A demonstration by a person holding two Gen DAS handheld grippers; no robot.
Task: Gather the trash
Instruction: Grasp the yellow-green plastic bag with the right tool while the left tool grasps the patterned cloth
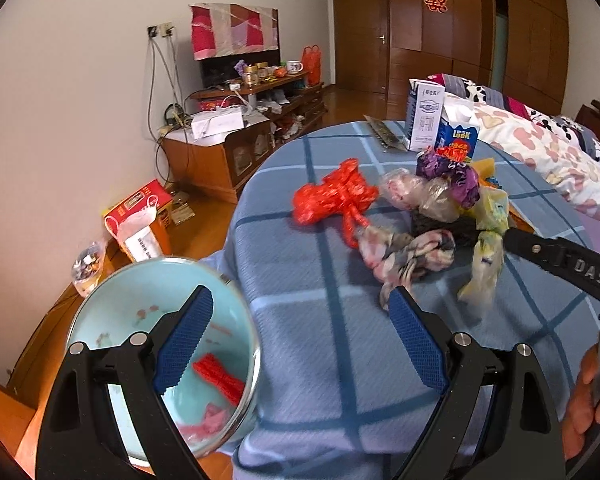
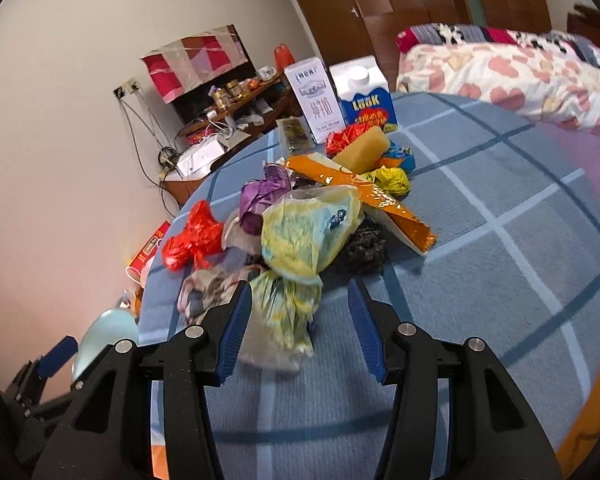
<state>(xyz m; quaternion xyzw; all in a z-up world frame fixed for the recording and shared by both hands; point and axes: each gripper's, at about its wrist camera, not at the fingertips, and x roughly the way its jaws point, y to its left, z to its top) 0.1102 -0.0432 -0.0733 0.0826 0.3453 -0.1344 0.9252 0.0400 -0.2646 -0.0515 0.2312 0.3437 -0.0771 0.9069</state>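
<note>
A pile of crumpled wrappers and bags lies on the blue checked tablecloth (image 2: 480,216). It includes a red bag (image 1: 332,196), a yellow-green bag (image 2: 304,236), a purple wrapper (image 2: 260,196), an orange foil packet (image 2: 364,196) and a flowered wrapper (image 1: 404,252). A light blue bin (image 1: 112,308) stands beside the table's left edge with red scraps inside. My left gripper (image 1: 304,300) is open and empty, between the bin and the pile. My right gripper (image 2: 300,292) is open, its jaws around the tail of the yellow-green bag, not closed on it.
Two milk cartons (image 2: 340,96) stand at the table's far side, with a yellow sponge (image 2: 364,148) before them. A bed with a flowered quilt (image 2: 520,80) lies to the right. A cluttered wooden cabinet (image 1: 236,136) and a red box (image 1: 140,216) stand by the wall.
</note>
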